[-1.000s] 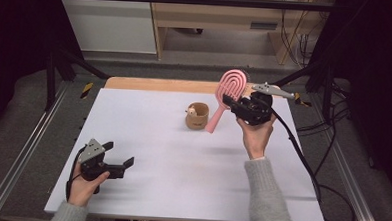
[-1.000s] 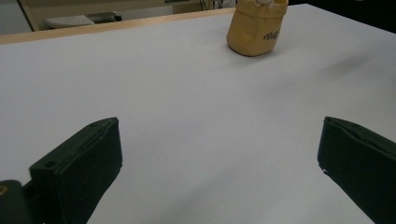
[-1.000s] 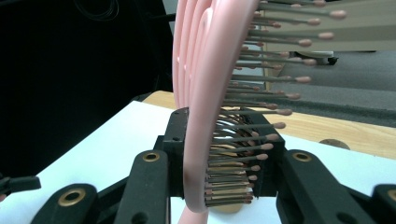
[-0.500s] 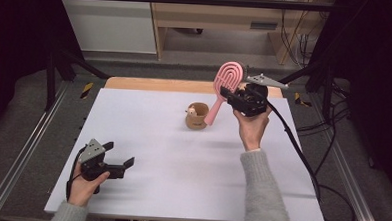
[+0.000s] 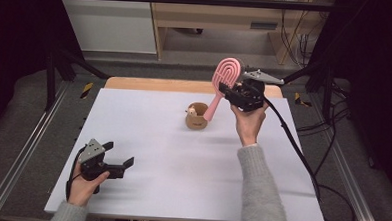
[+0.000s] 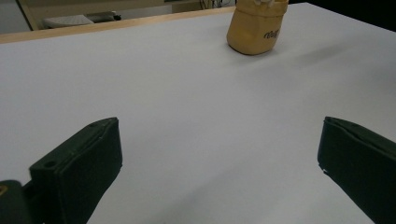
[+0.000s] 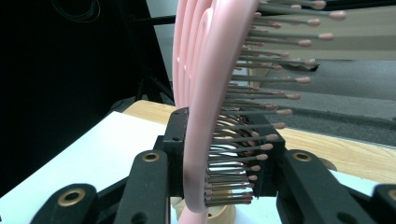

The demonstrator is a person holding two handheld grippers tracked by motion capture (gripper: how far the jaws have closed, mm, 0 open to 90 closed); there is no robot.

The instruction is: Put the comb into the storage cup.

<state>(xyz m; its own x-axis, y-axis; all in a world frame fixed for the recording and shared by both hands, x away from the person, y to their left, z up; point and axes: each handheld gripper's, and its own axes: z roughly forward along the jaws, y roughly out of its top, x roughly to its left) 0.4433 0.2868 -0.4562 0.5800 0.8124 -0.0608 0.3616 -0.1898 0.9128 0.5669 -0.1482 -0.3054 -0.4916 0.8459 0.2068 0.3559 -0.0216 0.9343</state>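
Cup [image 6: 256, 25] top cut off by upper edge of left gripper view, white thing at its rim too cropped to identify; print on cup side too small to read; hairbrush [image 7: 210, 93] head runs past top edge of right gripper view, handle end hidden below jaws; in high view, small figure [image 5: 190, 111] at cup rim too small to tell; brush handle tip hidden behind cup.
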